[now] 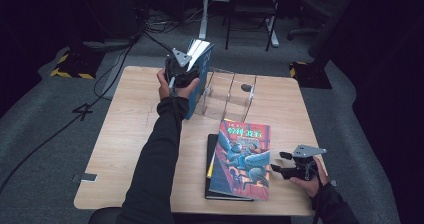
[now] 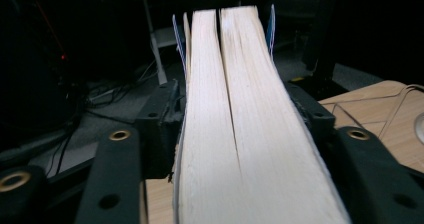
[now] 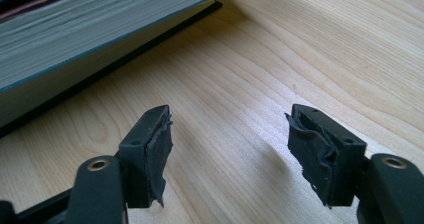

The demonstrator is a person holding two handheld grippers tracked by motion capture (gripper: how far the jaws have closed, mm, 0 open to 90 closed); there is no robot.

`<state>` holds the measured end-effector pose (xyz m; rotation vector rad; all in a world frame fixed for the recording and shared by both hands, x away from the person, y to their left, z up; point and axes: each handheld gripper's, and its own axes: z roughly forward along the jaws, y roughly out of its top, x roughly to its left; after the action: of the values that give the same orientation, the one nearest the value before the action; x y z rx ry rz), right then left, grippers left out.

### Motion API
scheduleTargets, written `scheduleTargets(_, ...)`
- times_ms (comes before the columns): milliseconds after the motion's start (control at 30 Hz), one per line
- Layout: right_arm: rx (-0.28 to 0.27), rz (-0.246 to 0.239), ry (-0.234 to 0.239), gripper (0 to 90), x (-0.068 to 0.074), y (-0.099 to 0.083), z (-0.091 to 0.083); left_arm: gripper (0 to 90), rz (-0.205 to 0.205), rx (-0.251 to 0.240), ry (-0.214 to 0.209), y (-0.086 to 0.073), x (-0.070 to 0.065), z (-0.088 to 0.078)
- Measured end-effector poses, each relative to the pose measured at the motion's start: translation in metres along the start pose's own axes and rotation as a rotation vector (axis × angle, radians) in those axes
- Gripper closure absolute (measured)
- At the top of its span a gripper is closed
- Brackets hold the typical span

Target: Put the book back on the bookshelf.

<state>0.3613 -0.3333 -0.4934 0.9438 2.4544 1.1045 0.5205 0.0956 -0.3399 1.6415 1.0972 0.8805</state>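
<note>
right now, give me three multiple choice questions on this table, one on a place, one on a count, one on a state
1. Where is the blue book?
A. flat on the stack
B. upright at the clear rack, between the left tool's jaws
C. on the floor

2. How many books lie stacked flat on the table?
A. one
B. two
C. four

3. How is the right tool?
A. open, nothing between its jaws
B. shut on the colourful book
C. shut on a pen

Answers:
1 B: the blue book stands on end by the clear rack, at the left tool.
2 B: the colourful book lies on a black book.
3 A: the right tool shows bare table between its jaws.
</note>
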Motion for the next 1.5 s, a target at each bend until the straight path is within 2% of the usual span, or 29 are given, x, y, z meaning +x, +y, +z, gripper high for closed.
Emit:
scheduleTargets(100, 0.001, 0.005, 0.0, 34.4, 0.0, 0.0, 0.0, 42.0, 0.009, 0.001, 0.0, 0.0, 0.005, -0.008)
scheduleTargets(200, -0.001, 0.0, 0.0, 34.3, 0.001, 0.001, -0.001, 39.0, 0.008, 0.011, -0.025, -0.002, 0.009, -0.014)
scheduleTargets(267, -0.002, -0.003, 0.0, 34.3, 0.001, 0.001, -0.001, 37.1, 0.017, 0.015, -0.034, -0.004, 0.01, -0.018)
scheduleTargets(333, -0.002, 0.001, -0.001, 34.2, 0.001, 0.001, -0.001, 36.6, 0.044, 0.022, -0.041, -0.005, 0.011, -0.023)
scheduleTargets(467, 0.0, 0.0, -0.002, 34.1, 0.0, 0.001, -0.001, 34.1, 0.047, 0.031, -0.058, -0.008, 0.014, -0.032)
scheduleTargets(500, 0.0, 0.001, -0.003, 33.8, 0.0, 0.001, -0.001, 33.5, 0.052, 0.026, -0.078, -0.01, 0.017, -0.038)
scheduleTargets(600, 0.004, 0.001, -0.004, 33.5, 0.001, 0.001, 0.0, 31.7, 0.055, 0.027, -0.089, -0.011, 0.02, -0.044)
scheduleTargets(633, 0.006, 0.002, -0.003, 33.5, 0.001, 0.001, 0.0, 31.4, 0.064, 0.026, -0.11, -0.014, 0.024, -0.051)
scheduleTargets(833, 0.011, 0.0, -0.003, 33.4, 0.002, 0.001, 0.0, 30.1, 0.061, 0.025, -0.116, -0.022, 0.03, -0.065)
scheduleTargets(967, 0.017, 0.001, -0.001, 33.4, 0.001, 0.001, 0.001, 28.3, 0.061, 0.022, -0.144, -0.029, 0.037, -0.076)
scheduleTargets(1067, 0.018, 0.001, -0.001, 33.4, 0.001, 0.001, 0.002, 27.3, 0.067, 0.025, -0.173, -0.034, 0.038, -0.082)
scheduleTargets(1167, 0.019, 0.001, 0.0, 33.4, 0.002, 0.001, 0.002, 26.1, 0.081, 0.05, -0.201, -0.043, 0.037, -0.087)
scheduleTargets(1300, 0.019, 0.001, 0.0, 33.4, 0.002, 0.001, 0.002, 25.1, 0.101, 0.078, -0.211, -0.052, 0.033, -0.092)
scheduleTargets(1433, 0.021, 0.001, -0.001, 33.4, 0.002, 0.001, 0.002, 24.3, 0.152, 0.117, -0.256, -0.067, 0.028, -0.099)
scheduleTargets(1467, 0.022, 0.001, -0.001, 33.4, 0.002, 0.001, 0.002, 23.9, 0.161, 0.125, -0.276, -0.07, 0.027, -0.101)
scheduleTargets(1500, 0.022, 0.001, -0.001, 33.4, 0.002, 0.001, 0.002, 23.5, 0.161, 0.125, -0.276, -0.07, 0.027, -0.101)
